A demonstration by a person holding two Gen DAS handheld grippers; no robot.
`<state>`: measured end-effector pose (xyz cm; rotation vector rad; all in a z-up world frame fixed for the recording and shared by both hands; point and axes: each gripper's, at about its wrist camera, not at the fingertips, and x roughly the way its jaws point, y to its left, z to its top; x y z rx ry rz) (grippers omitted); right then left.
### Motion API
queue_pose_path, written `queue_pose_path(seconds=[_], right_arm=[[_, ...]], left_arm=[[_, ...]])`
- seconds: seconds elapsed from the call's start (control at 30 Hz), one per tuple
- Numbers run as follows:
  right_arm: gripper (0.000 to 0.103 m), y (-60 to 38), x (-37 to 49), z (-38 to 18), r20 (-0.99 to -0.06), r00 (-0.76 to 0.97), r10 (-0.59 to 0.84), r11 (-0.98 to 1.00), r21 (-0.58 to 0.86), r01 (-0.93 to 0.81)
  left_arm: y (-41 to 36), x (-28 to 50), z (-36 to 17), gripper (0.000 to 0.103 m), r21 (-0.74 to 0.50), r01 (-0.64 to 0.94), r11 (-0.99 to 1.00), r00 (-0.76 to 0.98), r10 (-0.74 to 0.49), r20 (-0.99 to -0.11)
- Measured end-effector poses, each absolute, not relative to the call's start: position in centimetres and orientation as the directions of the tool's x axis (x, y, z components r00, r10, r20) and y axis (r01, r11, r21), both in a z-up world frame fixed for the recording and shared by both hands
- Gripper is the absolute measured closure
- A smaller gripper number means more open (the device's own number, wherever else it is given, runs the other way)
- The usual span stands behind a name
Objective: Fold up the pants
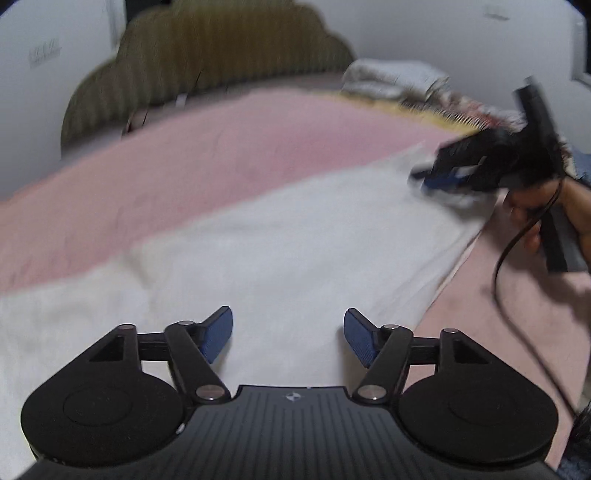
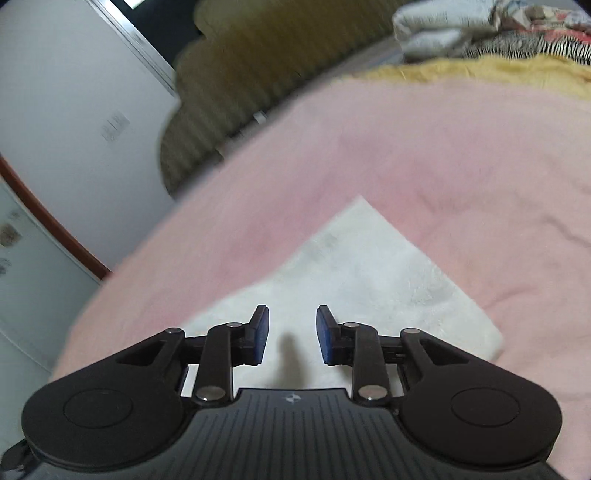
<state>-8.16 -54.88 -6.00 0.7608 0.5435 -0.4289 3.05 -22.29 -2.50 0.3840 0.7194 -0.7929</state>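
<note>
White pants (image 1: 280, 251) lie flat on the pink bed (image 1: 184, 155); left tool (image 1: 288, 338) and right tool (image 2: 291, 334) both gape, empty, low in frame.

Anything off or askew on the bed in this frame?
Nothing looks damaged or spilled. The white fleece pants lie fairly flat in a long strip on the pink blanket, with one soft crease near the left end. Both views are motion-blurred. A heap of patterned bedding sits at the far corner, clear of the pants.
</note>
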Motion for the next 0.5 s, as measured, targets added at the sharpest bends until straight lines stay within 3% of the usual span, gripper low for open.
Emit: queue_pose_path(seconds=[0.13, 0.17, 0.2, 0.23, 0.27, 0.5], right_arm=[[0.074, -54.5, -10.4, -3.8, -0.517, 0.800, -0.305, 0.594, 0.553, 0.584], [0.069, -54.1, -11.8, -3.2, -0.481, 0.818, -0.316, 0.597, 0.569, 0.566], [0.062, -53.7, -12.9, -3.0, -0.467, 0.824, -0.320, 0.587, 0.585, 0.559], [0.041, -53.5, -14.2, -2.9, -0.461, 0.826, -0.324, 0.558, 0.612, 0.561], [0.029, -53.3, -15.8, -3.1, -0.450, 0.830, -0.330, 0.518, 0.648, 0.558], [0.029, -52.2, -19.5, -6.7, -0.478, 0.863, -0.162, 0.359, 0.787, 0.502]], left_arm=[[-20.3, 3.1, -2.0, 0.033, 0.010, 0.730, 0.683, 0.512, -0.538, -0.670], [-20.0, 3.2, -1.8, 0.031, 0.005, 0.722, 0.692, 0.525, -0.542, -0.657], [-19.9, 3.3, -1.7, 0.029, 0.004, 0.713, 0.701, 0.536, -0.541, -0.648], [-19.9, 3.4, -1.6, 0.028, 0.005, 0.706, 0.708, 0.545, -0.538, -0.643], [-19.8, 3.4, -1.7, 0.027, 0.010, 0.704, 0.710, 0.548, -0.535, -0.643], [-20.7, 2.6, -3.0, 0.027, 0.031, 0.729, 0.684, 0.531, -0.536, -0.656]])
